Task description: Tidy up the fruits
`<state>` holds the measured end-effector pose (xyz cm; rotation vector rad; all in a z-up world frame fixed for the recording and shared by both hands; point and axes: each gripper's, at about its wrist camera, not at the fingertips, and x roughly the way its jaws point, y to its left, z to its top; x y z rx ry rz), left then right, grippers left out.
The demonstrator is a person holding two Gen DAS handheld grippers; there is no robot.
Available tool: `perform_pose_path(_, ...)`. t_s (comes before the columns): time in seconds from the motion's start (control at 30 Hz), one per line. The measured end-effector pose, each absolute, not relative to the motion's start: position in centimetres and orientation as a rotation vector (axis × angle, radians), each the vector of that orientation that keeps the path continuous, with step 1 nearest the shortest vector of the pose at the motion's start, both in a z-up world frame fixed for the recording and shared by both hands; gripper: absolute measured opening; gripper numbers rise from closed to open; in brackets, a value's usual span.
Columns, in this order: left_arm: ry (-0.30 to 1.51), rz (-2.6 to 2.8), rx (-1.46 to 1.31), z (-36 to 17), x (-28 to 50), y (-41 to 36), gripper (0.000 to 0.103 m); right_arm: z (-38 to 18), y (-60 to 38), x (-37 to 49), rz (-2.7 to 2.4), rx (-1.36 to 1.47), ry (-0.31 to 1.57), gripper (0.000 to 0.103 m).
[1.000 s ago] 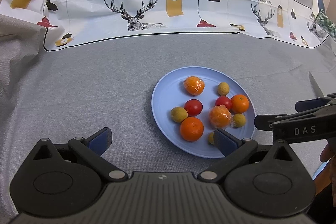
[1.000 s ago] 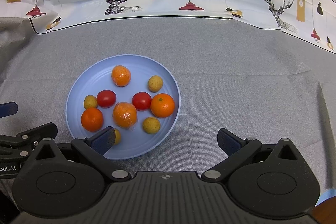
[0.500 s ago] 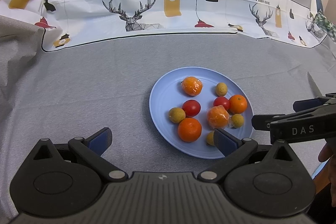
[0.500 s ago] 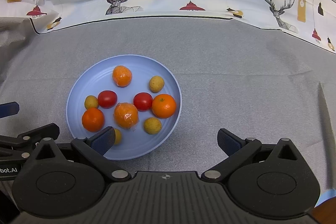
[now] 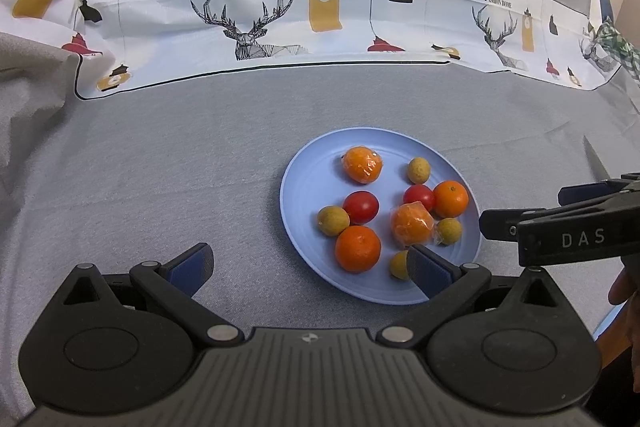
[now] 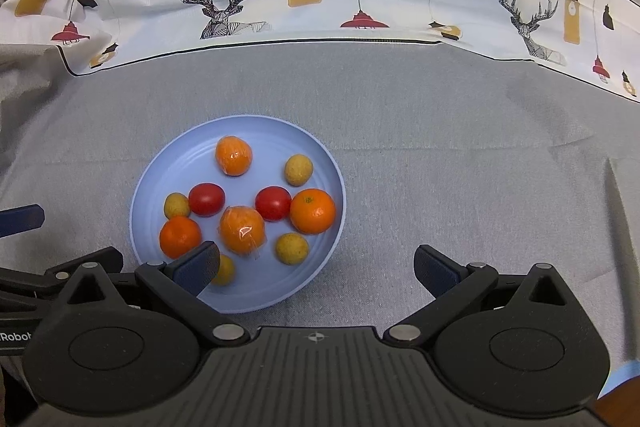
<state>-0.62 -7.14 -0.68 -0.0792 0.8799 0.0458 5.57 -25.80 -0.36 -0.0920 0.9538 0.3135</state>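
Covering the worktop [image 5: 168,155] is a grey woven cloth, and along its far side lies a white printed cloth [image 5: 320,27] with deer, hanging lamps and the words "FASHION HOME". A light-blue plate [image 6: 168,167] rests on the grey cloth and holds all the fruit: two bare mandarins [image 6: 312,211], two oranges wrapped in clear film [image 6: 242,229], two red cherry tomatoes [image 6: 273,203] and several small yellow-brown round fruits [image 6: 298,169].

The left hand-held gripper [image 5: 308,269] hovers at the near edge of the plate, its fingers spread wide with nothing between them — its right fingertip [image 5: 426,273] overlaps the plate's near part beside a small yellow fruit. The right hand-held gripper [image 6: 316,269] is likewise spread wide and empty — its left fingertip [image 6: 198,267] overlaps the plate's near rim, the other sits over bare cloth.
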Motion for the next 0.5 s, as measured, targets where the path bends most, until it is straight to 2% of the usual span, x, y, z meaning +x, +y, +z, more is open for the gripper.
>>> perform_pose_path(0.5,0.864,0.013,-0.116,-0.36,-0.09,-6.54,0.103,0.50,-26.56,6.46,0.294,-0.054,0.899,0.102)
